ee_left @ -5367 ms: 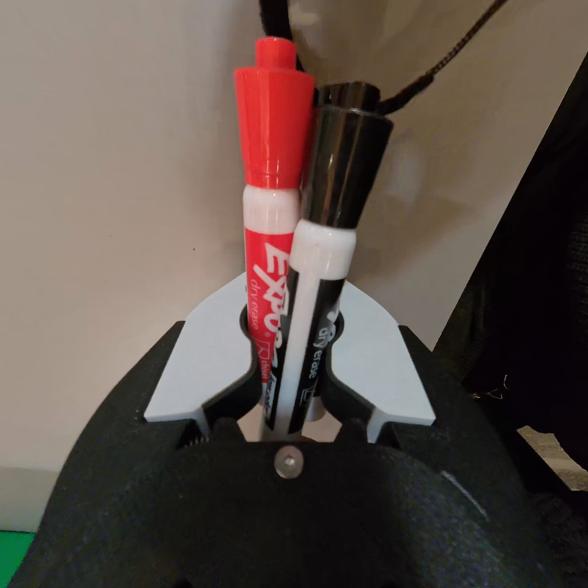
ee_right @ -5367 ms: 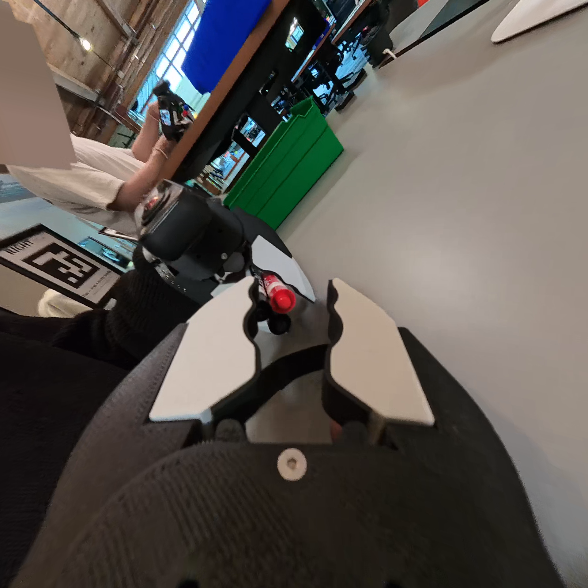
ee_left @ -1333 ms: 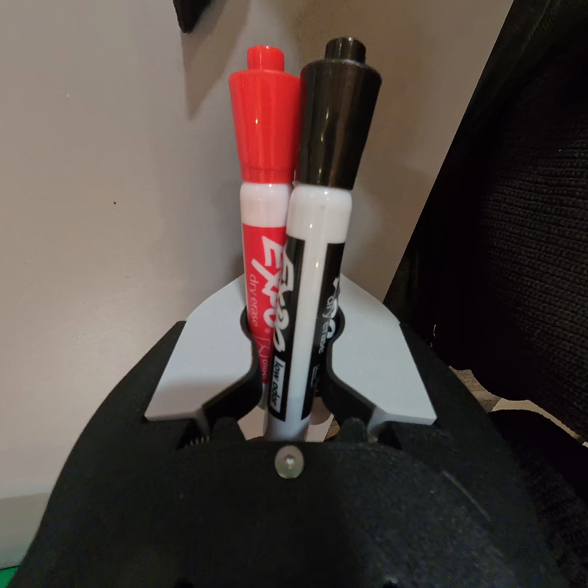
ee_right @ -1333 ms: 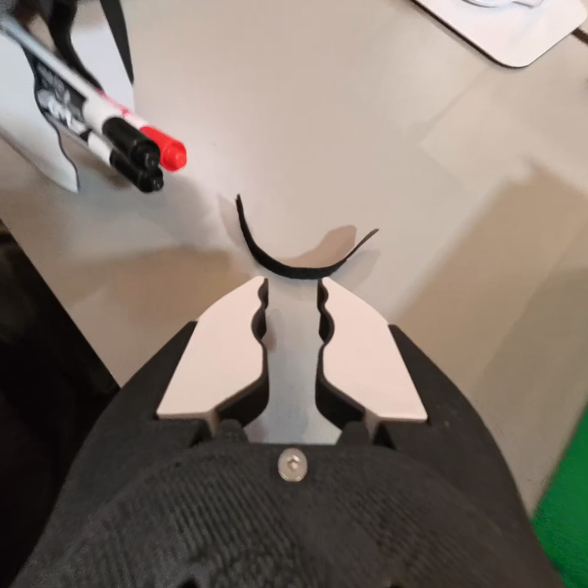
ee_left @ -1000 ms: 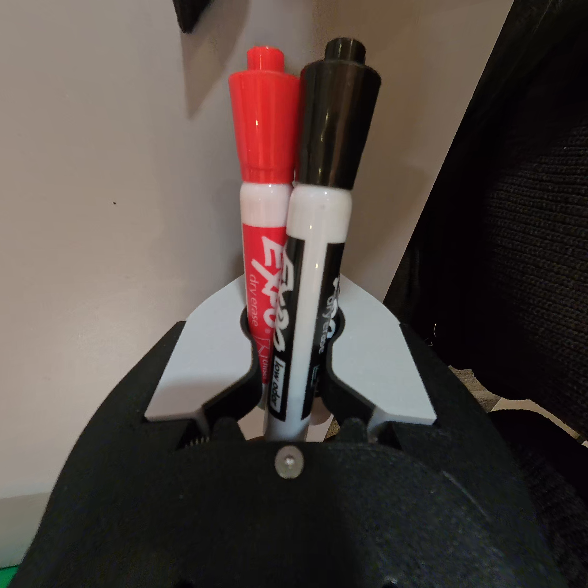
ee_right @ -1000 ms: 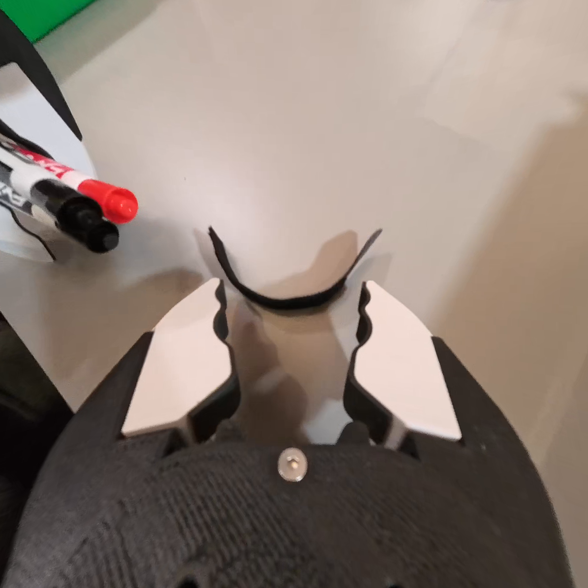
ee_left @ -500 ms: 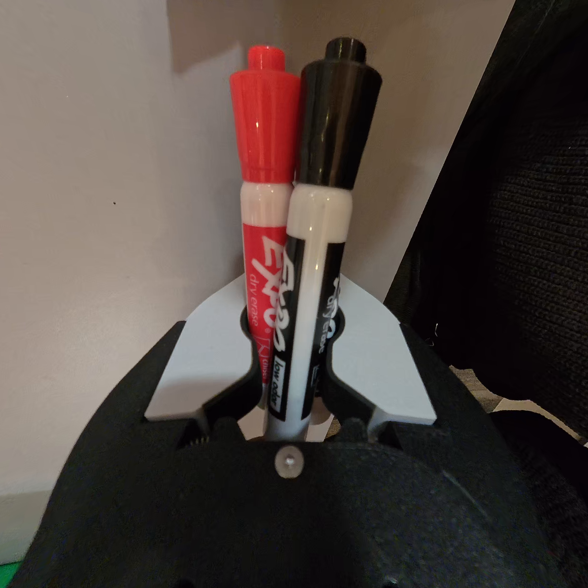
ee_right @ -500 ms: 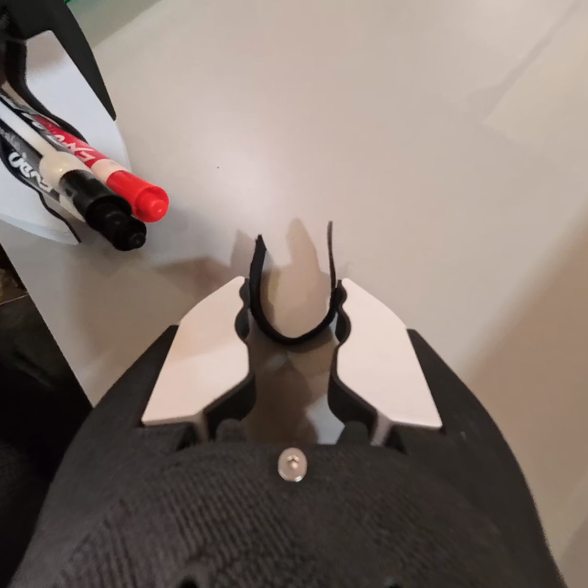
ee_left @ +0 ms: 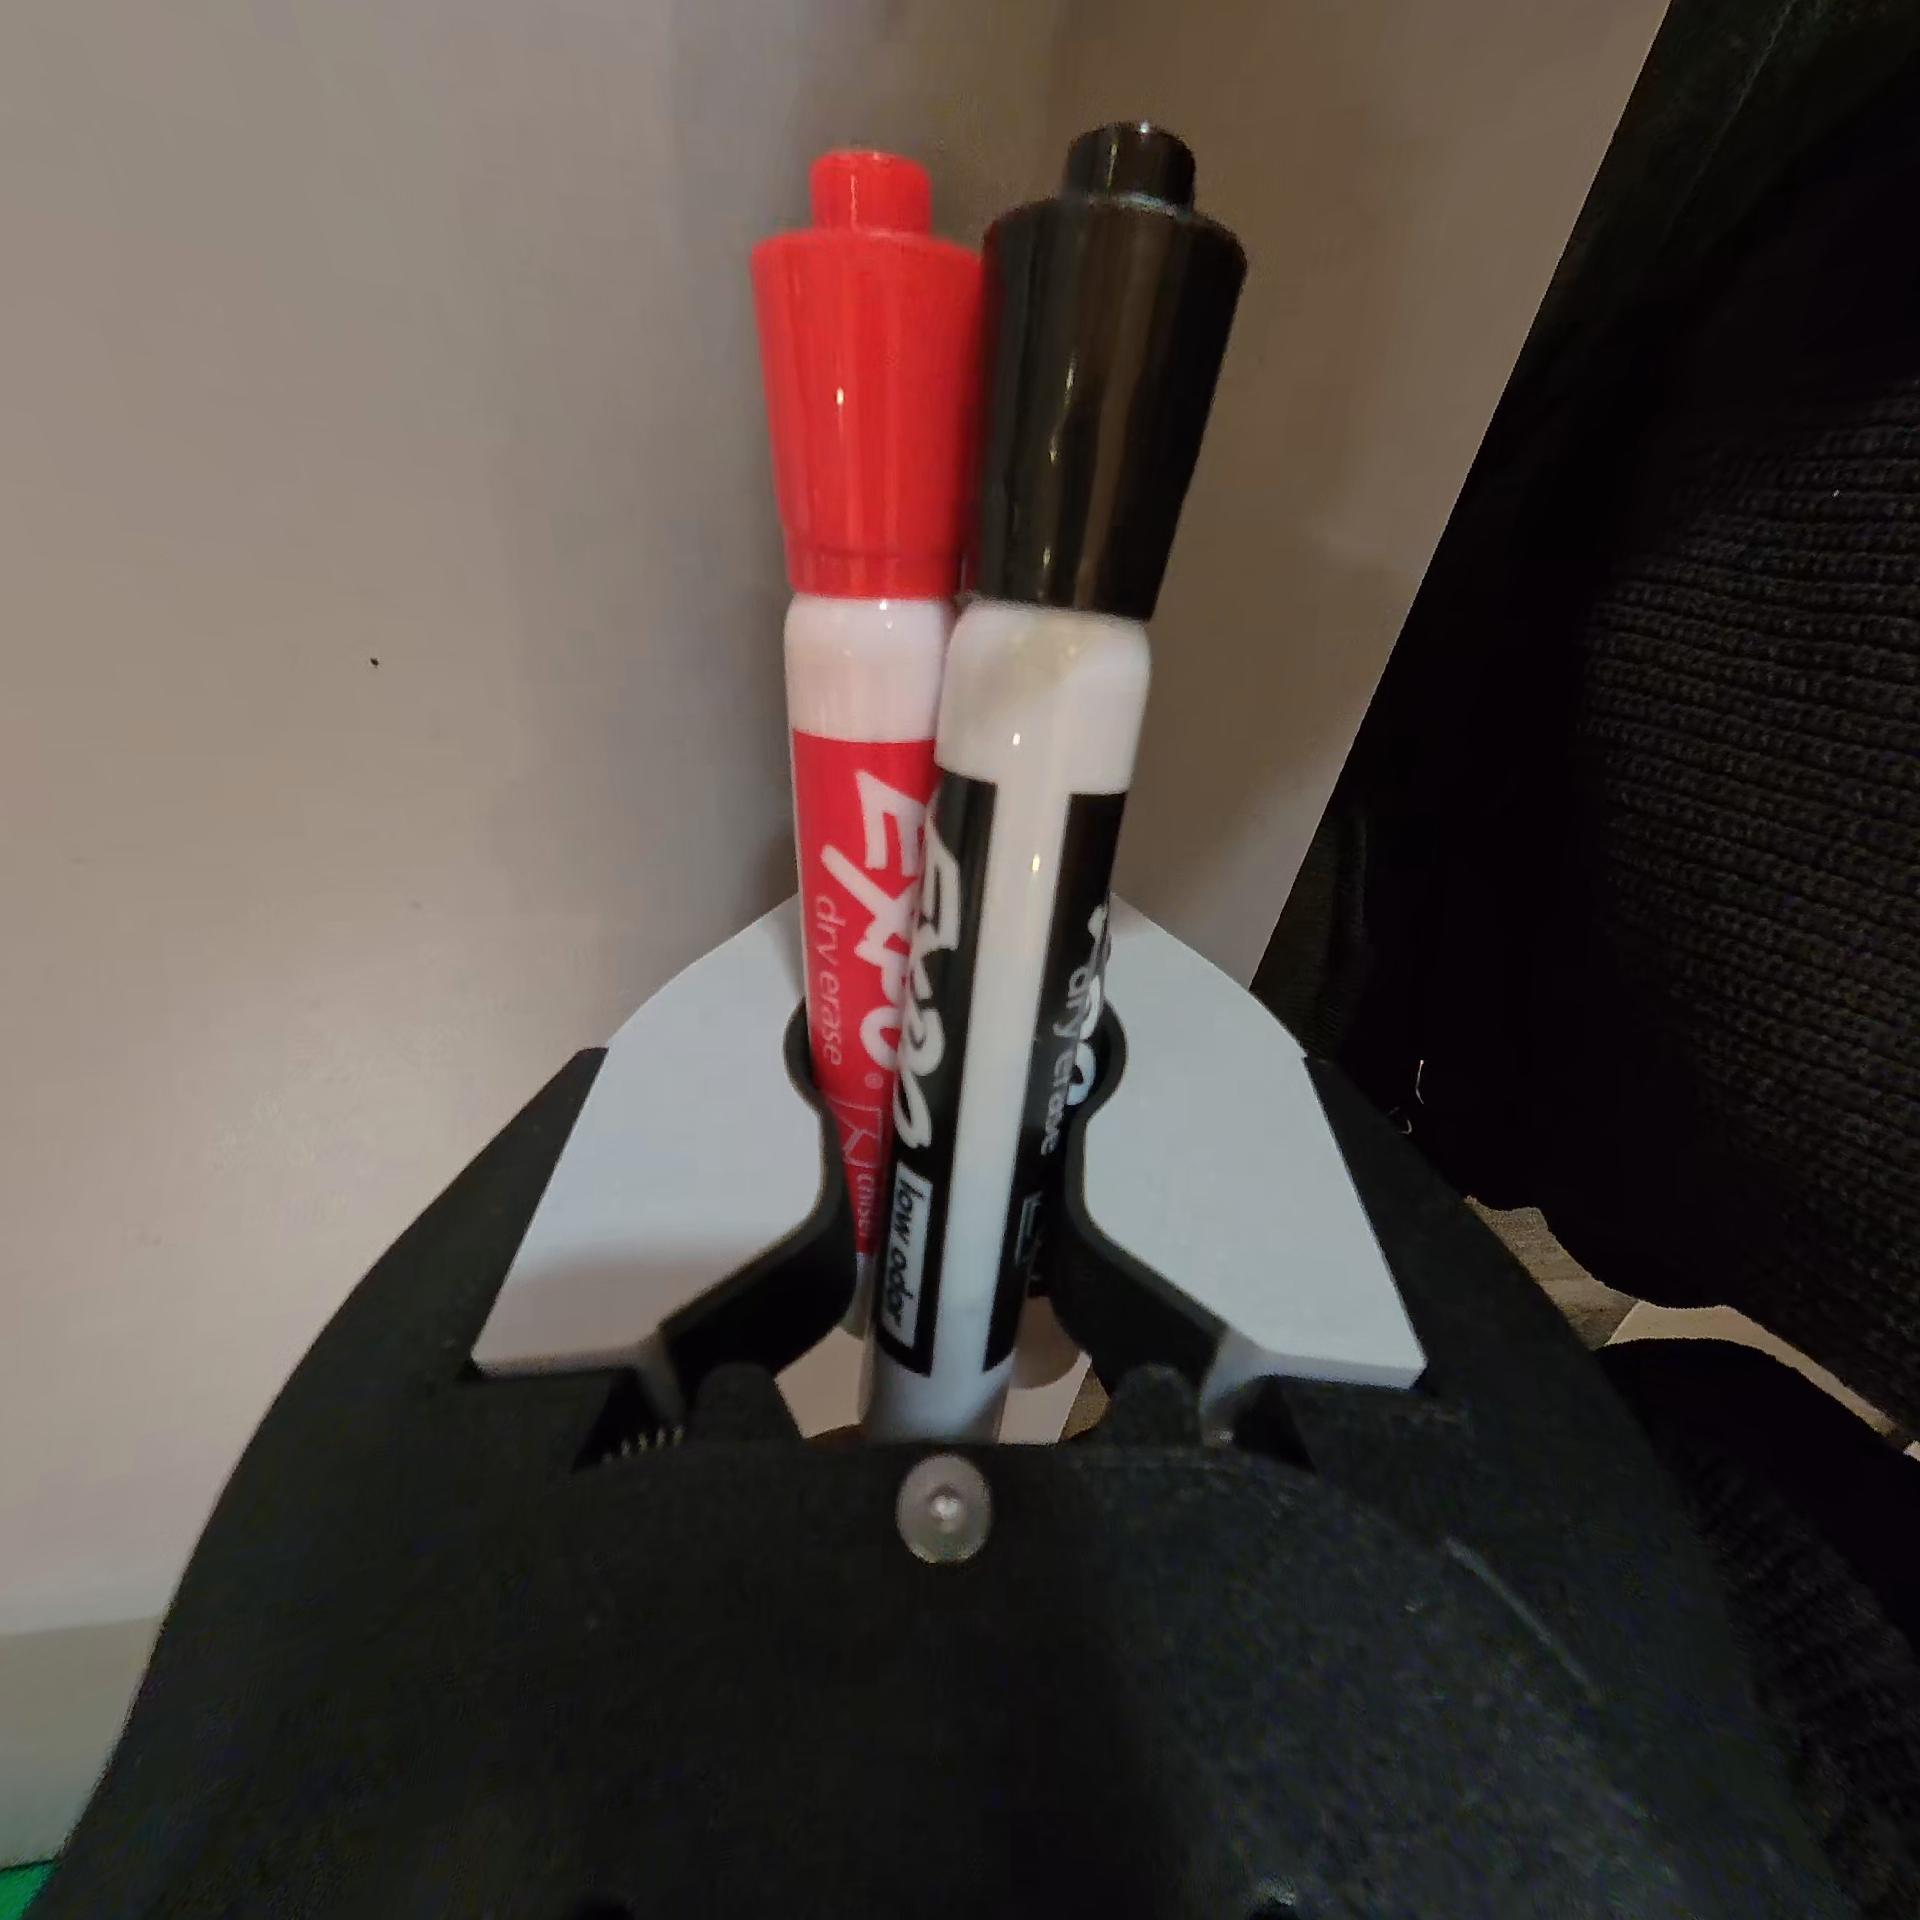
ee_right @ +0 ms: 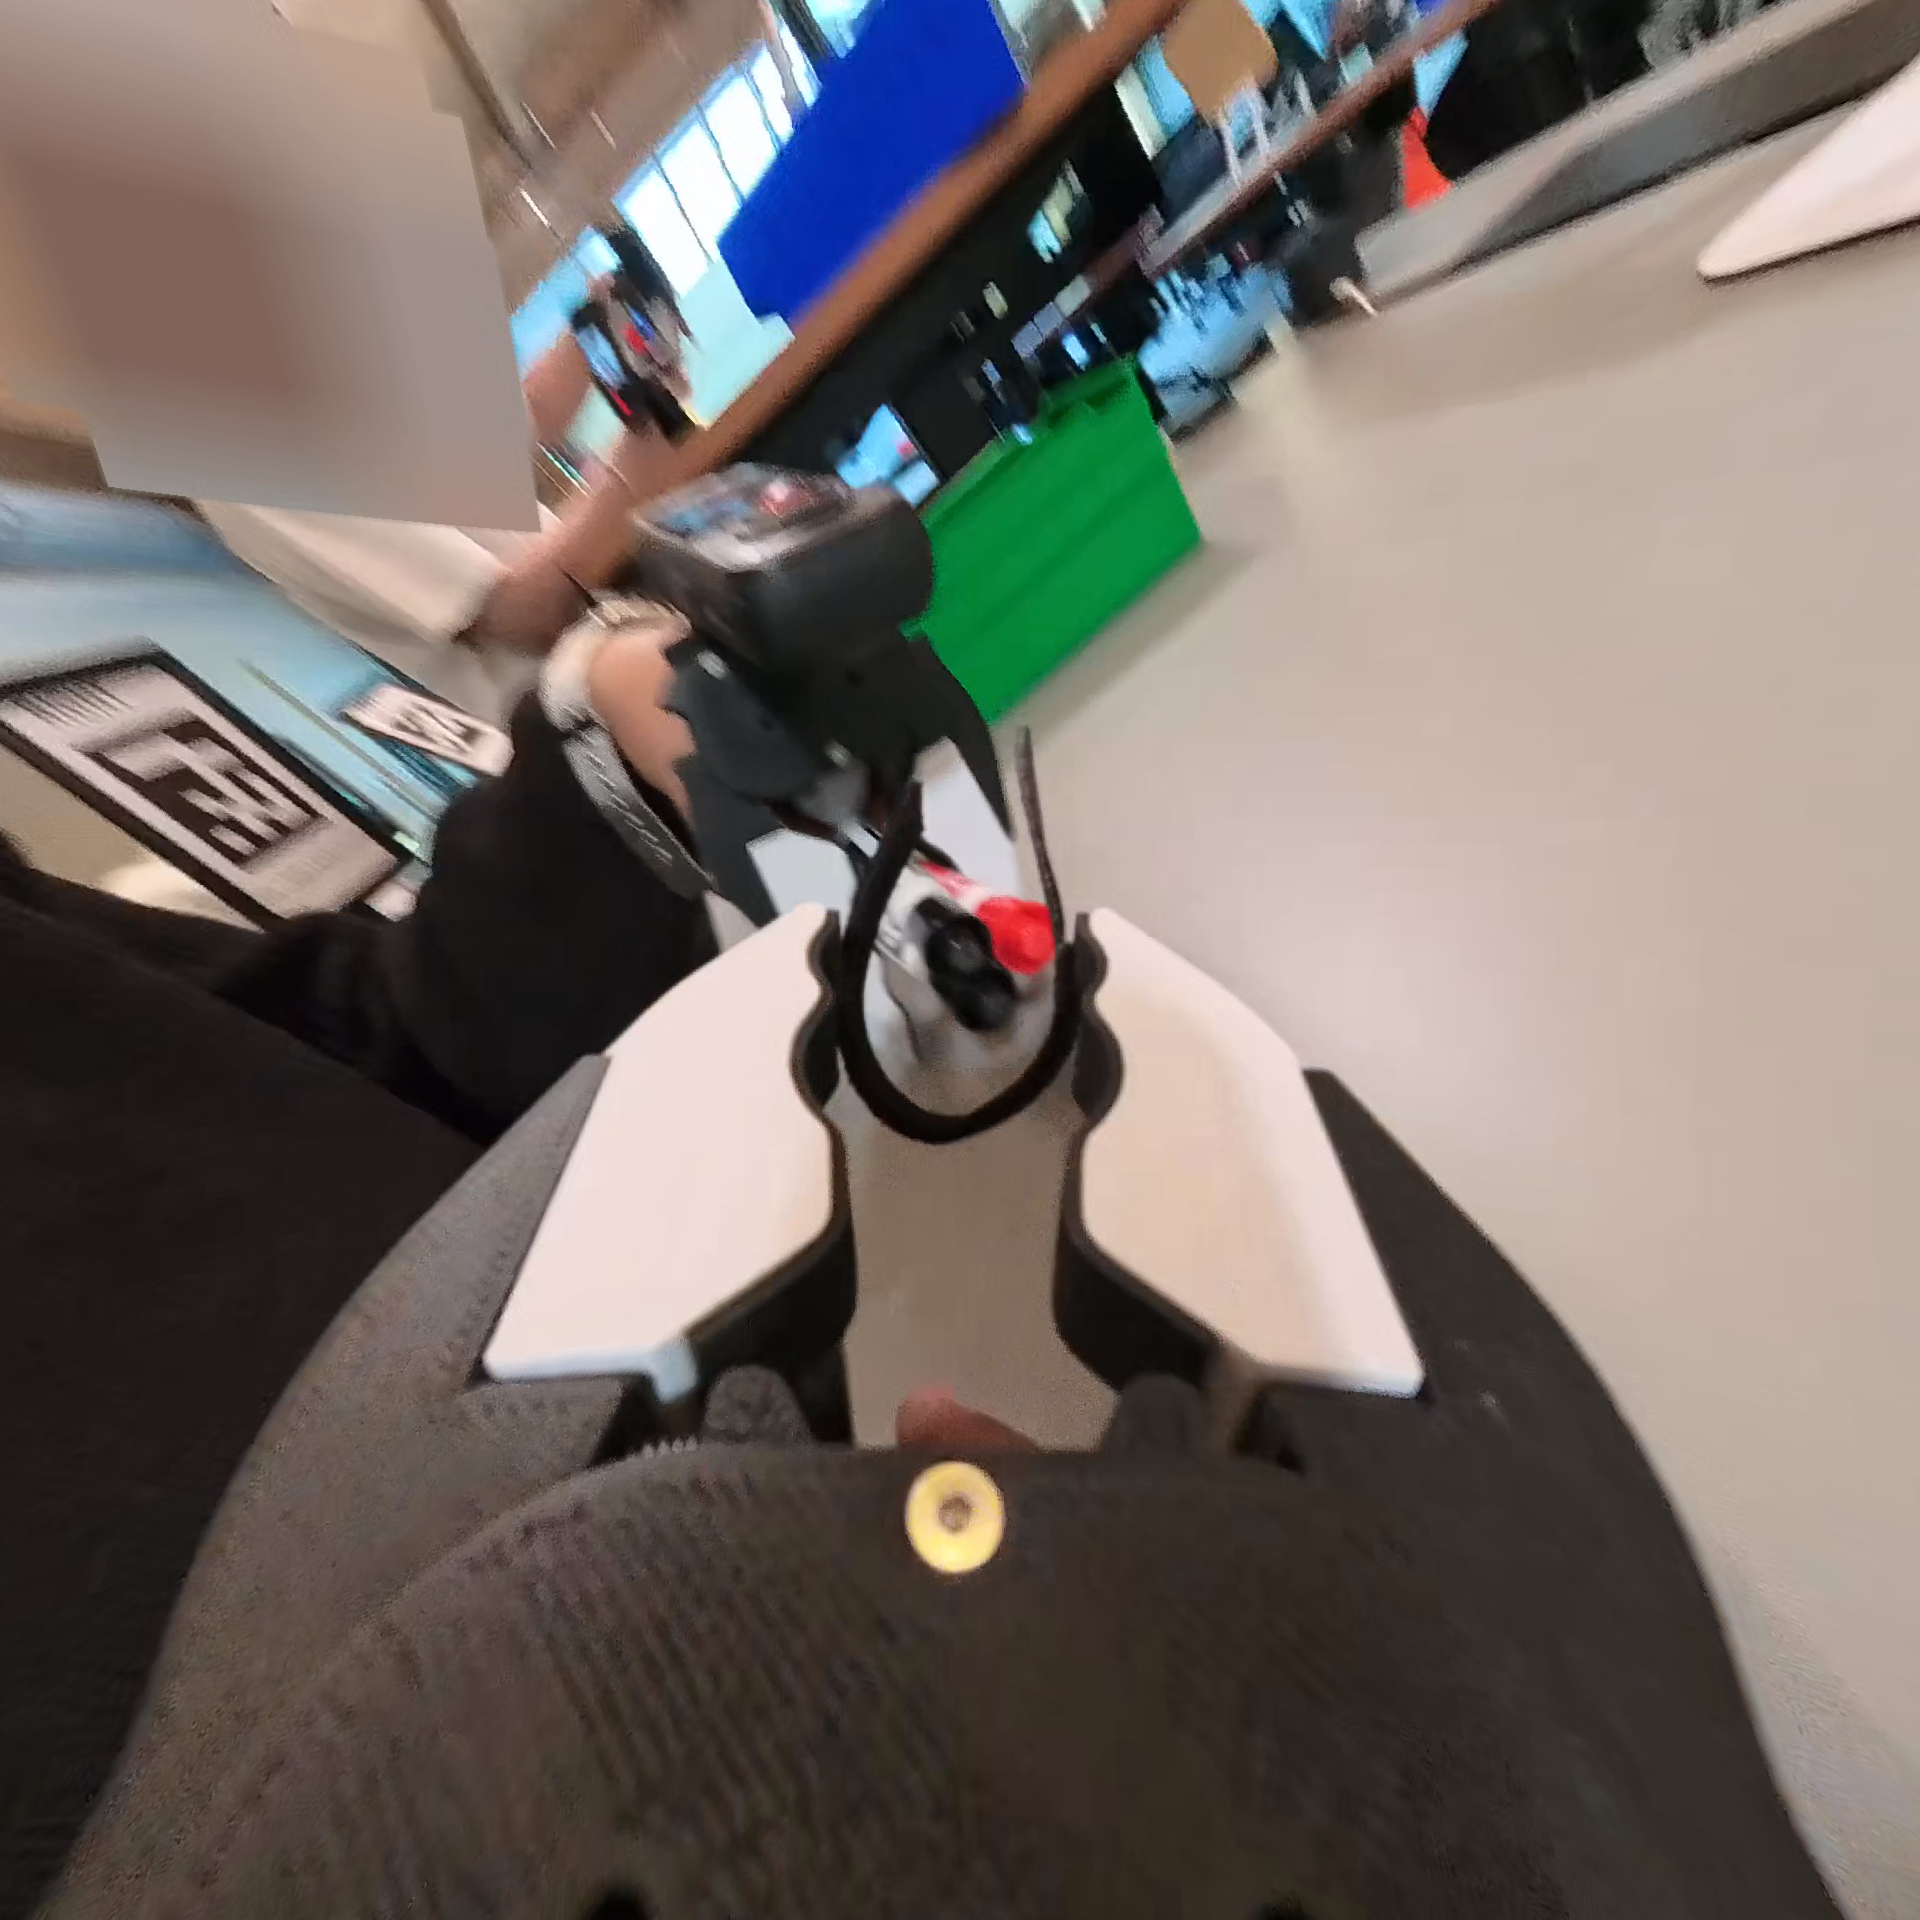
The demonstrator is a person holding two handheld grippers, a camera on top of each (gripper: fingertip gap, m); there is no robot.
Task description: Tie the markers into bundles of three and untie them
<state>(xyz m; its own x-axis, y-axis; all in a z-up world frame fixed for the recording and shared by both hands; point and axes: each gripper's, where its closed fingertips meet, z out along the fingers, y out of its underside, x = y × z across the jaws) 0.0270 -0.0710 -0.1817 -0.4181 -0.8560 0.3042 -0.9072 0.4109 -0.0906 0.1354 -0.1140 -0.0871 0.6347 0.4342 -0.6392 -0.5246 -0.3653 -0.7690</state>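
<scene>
The left hand-held gripper (ee_left: 951, 1049) is clenched on the markers (ee_left: 997, 727), a red-capped one beside a black-capped one, caps pointing forward over the counter (ee_left: 312, 623); the right hand-held gripper (ee_right: 951, 997) pinches a black strap (ee_right: 940, 1117) bent into a U, lifted just before the markers' caps.

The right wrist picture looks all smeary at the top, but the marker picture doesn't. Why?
Right wrist view: motion blur smears the background, the green bin and the left gripper holding the markers, though the right gripper and its black strap stay fairly sharp. Left wrist view: mostly crisp, with glare streaks on the red marker and the black marker.
</scene>
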